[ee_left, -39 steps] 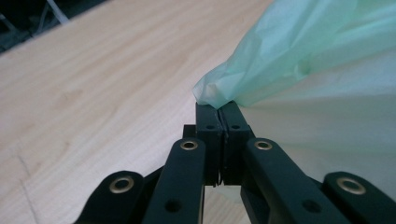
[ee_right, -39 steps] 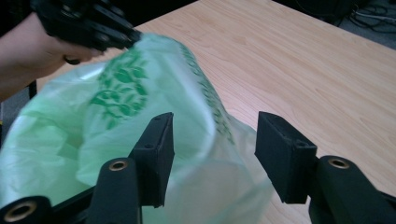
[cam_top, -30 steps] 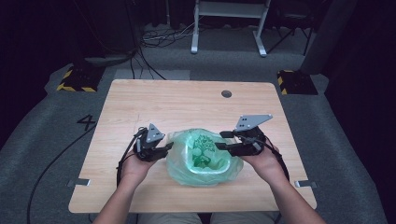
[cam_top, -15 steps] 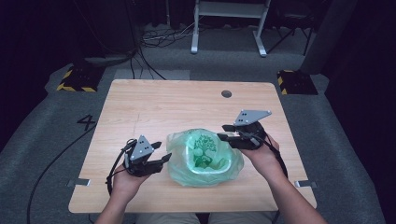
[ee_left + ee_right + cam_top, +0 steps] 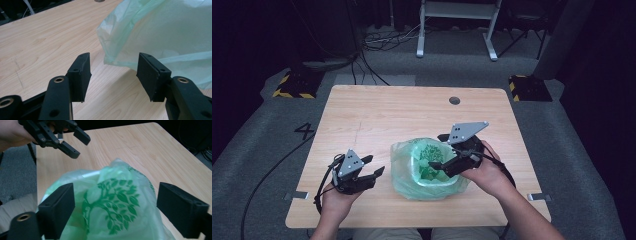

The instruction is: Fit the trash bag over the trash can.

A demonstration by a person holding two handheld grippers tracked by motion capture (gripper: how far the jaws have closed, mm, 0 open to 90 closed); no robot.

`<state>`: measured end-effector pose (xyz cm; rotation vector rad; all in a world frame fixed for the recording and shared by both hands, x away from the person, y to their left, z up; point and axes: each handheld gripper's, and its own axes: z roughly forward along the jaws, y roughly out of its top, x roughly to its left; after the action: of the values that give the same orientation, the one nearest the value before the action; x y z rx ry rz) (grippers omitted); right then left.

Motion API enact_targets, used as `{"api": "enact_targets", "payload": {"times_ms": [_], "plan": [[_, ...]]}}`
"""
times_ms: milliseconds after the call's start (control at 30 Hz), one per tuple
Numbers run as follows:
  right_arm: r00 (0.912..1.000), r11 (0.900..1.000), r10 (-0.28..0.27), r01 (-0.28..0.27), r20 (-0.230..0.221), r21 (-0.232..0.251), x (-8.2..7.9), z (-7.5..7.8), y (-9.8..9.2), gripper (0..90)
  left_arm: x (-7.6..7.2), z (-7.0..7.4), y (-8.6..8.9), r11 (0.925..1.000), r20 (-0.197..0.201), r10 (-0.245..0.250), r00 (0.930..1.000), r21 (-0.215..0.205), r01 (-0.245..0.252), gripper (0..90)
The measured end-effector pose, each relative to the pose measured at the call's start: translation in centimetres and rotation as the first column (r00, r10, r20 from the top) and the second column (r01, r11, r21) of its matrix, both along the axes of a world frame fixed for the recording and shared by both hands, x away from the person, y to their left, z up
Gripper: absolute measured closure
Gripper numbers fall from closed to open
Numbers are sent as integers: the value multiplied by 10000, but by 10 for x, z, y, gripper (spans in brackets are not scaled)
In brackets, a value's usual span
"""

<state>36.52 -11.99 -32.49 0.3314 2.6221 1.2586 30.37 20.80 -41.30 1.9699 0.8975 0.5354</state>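
Pale green bag (image 5: 428, 170) with dark green tree print; light wood-grain table (image 5: 377, 115).

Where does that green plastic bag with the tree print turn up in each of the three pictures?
High view: green bag at centre, near the table's front edge.
Left gripper view: upper right, beyond the black jaws.
Right gripper view: lower centre, between the jaws, tree print facing the camera.
Shared landmark: the wooden table.

Bare table (image 5: 377, 115) lies open all round; just the green bag (image 5: 427, 167) seemingly blocks the near middle.
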Motion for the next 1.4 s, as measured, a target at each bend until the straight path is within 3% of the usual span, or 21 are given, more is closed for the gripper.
{"api": "enact_targets", "payload": {"times_ms": [133,333,367,500,733,867,1033,1067,1133,1300,1400], "plan": [[9991,9988,365,-358,211,-336,-3,-2,11,128,-3,-1,4,9999,-13,105,9999,11,-105,446],[9994,9958,217,-192,263,-899,2,-13,19,97,-5,-4,8,9997,-119,225,9997,20,-225,445],[9994,9926,98,-57,333,-1212,5,-16,21,97,-5,-5,7,9997,-159,241,9996,12,-241,446],[9987,9857,-353,407,360,-1634,18,-22,23,99,-5,-5,6,9998,-138,197,9997,40,-196,447],[9915,9721,-1176,1263,554,-1979,38,-26,16,105,-3,-6,6,9999,-158,169,9997,38,-168,447],[9893,9567,-1381,1456,474,-2520,48,-34,16,118,-2,-6,5,9999,-196,107,9998,81,-105,447],[9895,9448,-1426,1431,232,-2947,54,-39,21,145,-2,-6,4,9999,-168,87,9998,69,-85,445],[9888,9358,-1485,1462,174,-3208,56,-41,24,152,-1,-6,3,9999,-168,94,9998,51,-93,446],[9886,9318,-1508,1431,28,-3335,57,-42,26,155,-1,-6,3,9999,-184,84,9998,62,-83,445],[9837,9037,-1794,1602,-114,-3970,61,-47,34,155,-1,-6,3,10000,-194,50,9998,74,-49,445],[9808,8926,-1939,1673,-215,-4186,63,-51,38,155,-1,-6,3,10000,-167,46,9998,53,-45,445]]}}
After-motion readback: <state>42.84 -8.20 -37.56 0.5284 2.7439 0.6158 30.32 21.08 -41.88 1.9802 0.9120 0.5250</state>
